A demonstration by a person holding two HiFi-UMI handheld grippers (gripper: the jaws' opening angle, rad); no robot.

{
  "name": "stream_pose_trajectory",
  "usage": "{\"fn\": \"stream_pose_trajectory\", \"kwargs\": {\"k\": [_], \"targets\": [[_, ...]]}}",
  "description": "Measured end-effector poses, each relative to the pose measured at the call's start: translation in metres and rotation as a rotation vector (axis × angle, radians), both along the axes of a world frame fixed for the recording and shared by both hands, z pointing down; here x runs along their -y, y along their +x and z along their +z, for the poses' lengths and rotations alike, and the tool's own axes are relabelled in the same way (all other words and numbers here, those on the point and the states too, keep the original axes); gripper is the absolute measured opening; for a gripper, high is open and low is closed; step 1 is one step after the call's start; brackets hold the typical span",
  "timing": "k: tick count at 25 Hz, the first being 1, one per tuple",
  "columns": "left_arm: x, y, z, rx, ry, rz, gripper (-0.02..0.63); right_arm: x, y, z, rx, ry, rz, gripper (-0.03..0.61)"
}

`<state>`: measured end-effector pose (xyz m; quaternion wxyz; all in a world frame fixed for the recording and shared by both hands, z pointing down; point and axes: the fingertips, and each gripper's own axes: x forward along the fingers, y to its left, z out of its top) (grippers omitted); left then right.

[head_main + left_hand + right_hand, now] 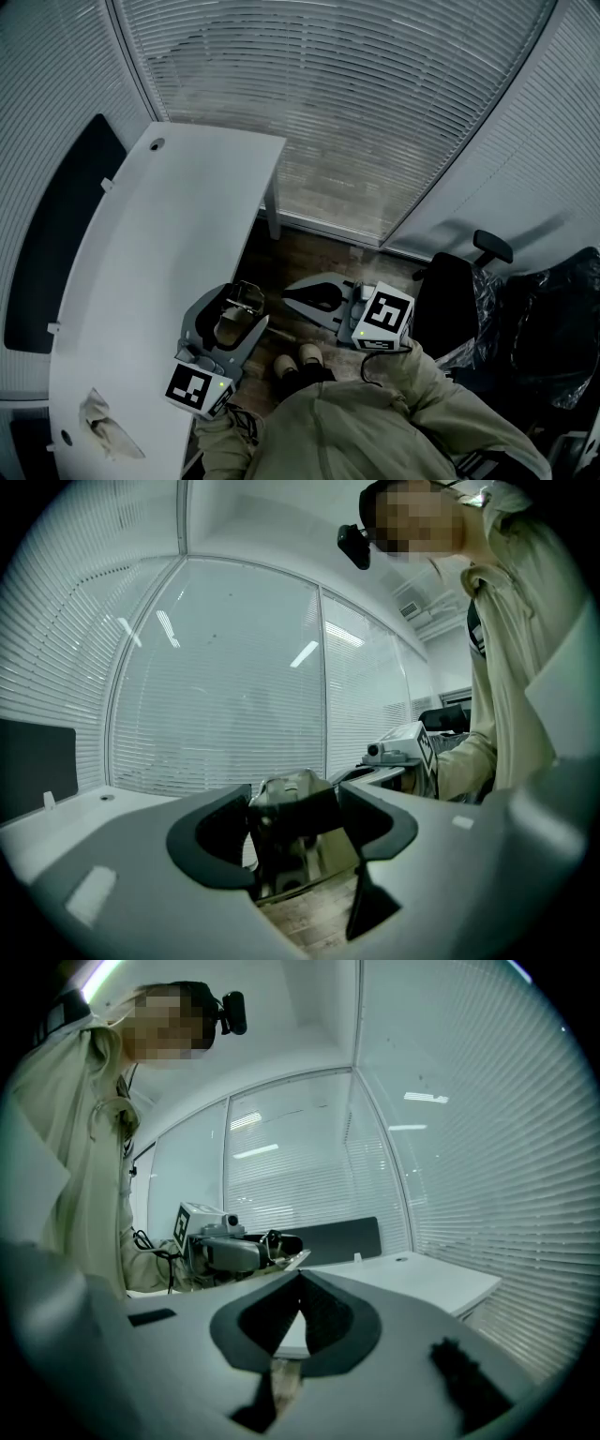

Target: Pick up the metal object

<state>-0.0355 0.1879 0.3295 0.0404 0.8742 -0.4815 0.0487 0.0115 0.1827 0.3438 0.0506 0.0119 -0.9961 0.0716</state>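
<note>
My left gripper (236, 317) is shut on the metal object (241, 302), a shiny folded piece with a dark band, and holds it in the air just off the table's edge. In the left gripper view the metal object (289, 825) fills the gap of the left gripper (295, 810), with both dark pads against its sides. My right gripper (302, 296) hangs to the right over the floor, its jaws closed tip to tip with nothing in them. In the right gripper view the right gripper (300, 1286) shows the same closed tips, with the left gripper (234, 1252) beyond it.
A long white curved table (141, 253) runs along the left, with a crumpled pale cloth (105, 424) near its front end. A black panel (56, 234) stands behind it. Black office chairs (459, 291) stand at the right. Slatted blinds (356, 103) line the far walls.
</note>
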Motion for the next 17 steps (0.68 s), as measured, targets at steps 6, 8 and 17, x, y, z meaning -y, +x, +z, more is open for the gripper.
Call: {"fn": "stream_pose_trajectory", "kwargs": {"k": [6, 8, 17], "targets": [[-0.002, 0.005, -0.001, 0.007, 0.002, 0.002, 0.296, -0.002, 0.003, -0.001, 0.004, 0.001, -0.006, 0.005], [-0.002, 0.007, -0.002, 0.008, 0.004, 0.003, 0.296, -0.002, 0.004, -0.002, 0.006, 0.002, -0.007, 0.005], [0.002, -0.005, -0.004, 0.007, 0.007, 0.008, 0.296, 0.001, -0.009, -0.004, 0.004, 0.003, -0.012, 0.005]]}}
